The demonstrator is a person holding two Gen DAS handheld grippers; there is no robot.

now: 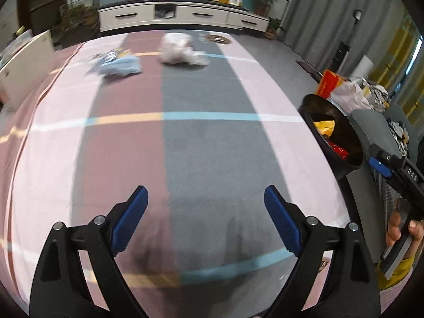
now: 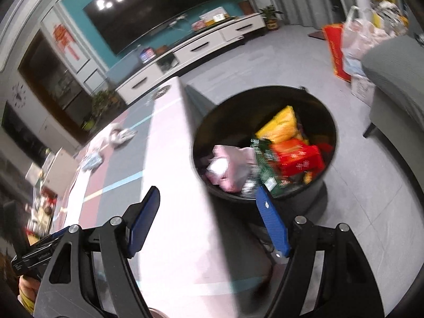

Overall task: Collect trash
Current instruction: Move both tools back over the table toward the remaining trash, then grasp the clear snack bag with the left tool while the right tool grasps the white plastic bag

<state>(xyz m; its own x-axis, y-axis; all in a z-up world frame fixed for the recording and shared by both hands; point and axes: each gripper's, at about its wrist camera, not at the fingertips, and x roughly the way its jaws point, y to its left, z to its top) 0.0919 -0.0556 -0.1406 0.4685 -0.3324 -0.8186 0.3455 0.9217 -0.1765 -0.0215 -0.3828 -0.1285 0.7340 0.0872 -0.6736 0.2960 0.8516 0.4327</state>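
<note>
My left gripper (image 1: 205, 198) hangs open over the striped tablecloth (image 1: 185, 145), nothing between its blue pads. Far across the table lie a crumpled white plastic bag (image 1: 182, 50) and a light-blue wrapper (image 1: 119, 63). A black round bin (image 1: 341, 143) stands beside the table's right edge, holding yellow and red packets. My right gripper (image 2: 209, 198) is open and empty above the table's corner, with the bin (image 2: 265, 143) just ahead and to the right; pink, yellow, red and green trash fills it. The white bag (image 2: 119, 135) and blue wrapper (image 2: 91, 160) show far left.
A grey chair (image 2: 392, 79) stands right of the bin, with bags (image 2: 355, 42) on the floor behind it. A white TV cabinet (image 1: 182, 16) runs along the far wall. A hand holding the right gripper's handle (image 1: 400, 228) sits at the right edge.
</note>
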